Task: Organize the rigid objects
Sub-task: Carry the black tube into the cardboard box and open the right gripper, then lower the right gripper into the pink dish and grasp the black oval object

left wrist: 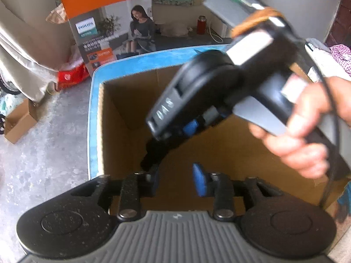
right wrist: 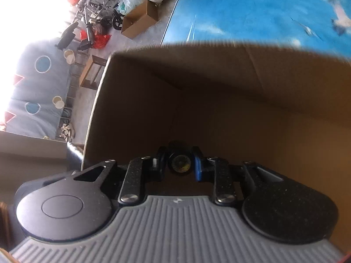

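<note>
We hold our left gripper [left wrist: 177,178] over an open cardboard box [left wrist: 105,135] on a blue table [left wrist: 93,114], its jaws parted and empty. Our right gripper [right wrist: 178,163] reaches into the box, its pads clasping a dark round object [right wrist: 178,161]. Our right hand [left wrist: 307,131] grips its handle.

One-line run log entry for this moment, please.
left hand-held gripper: open, empty | right hand-held gripper: around black round-dialled object | over open brown cardboard box

Left gripper [left wrist: 177,177] tilts downward, fingers apart; right gripper [right wrist: 178,164] fingers pinch something dark
</note>
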`<state>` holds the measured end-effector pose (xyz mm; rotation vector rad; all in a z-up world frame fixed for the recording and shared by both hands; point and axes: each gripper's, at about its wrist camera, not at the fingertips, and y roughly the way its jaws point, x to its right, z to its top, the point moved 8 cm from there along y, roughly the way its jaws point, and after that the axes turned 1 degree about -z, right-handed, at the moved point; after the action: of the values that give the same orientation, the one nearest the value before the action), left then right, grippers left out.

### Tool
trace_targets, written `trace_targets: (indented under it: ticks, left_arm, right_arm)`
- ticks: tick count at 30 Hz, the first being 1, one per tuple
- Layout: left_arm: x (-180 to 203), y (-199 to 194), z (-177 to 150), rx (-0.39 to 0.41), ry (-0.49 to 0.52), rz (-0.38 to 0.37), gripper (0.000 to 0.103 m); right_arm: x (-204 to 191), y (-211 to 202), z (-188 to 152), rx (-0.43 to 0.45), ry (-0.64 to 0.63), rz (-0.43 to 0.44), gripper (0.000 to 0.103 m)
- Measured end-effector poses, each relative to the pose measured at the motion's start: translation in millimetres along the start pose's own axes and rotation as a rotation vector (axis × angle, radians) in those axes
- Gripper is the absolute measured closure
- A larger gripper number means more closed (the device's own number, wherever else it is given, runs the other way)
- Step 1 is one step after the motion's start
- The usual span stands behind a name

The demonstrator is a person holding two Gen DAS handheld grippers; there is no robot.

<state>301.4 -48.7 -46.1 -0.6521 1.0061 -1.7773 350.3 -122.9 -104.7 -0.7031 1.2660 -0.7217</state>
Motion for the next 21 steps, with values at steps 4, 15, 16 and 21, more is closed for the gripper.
trace_targets:
  ticks: [4, 15, 16, 21]
  left_arm:
    - [0, -16, 3, 0.065, -0.003, 0.027, 0.054]
    - [8, -118, -2, 0.318, -0.063, -0.027, 0.043]
    - [9, -128, -6, 0.339, -0.070, -0.035, 0.043]
    - [29, -169, -33, 0.415, -0.068, -0.082, 0.039]
  right_arm:
    - [-1, -6, 21, 0.094, -0.037, -0.035, 0.042]
    - [-13, -115, 5, 0.372, -0.016, 0.065, 0.035]
    - [-14, -131, -6, 0.402, -0.020, 0.072, 0.035]
    - [-11, -215, -86, 0.560, -0.060, 0.090, 0.035]
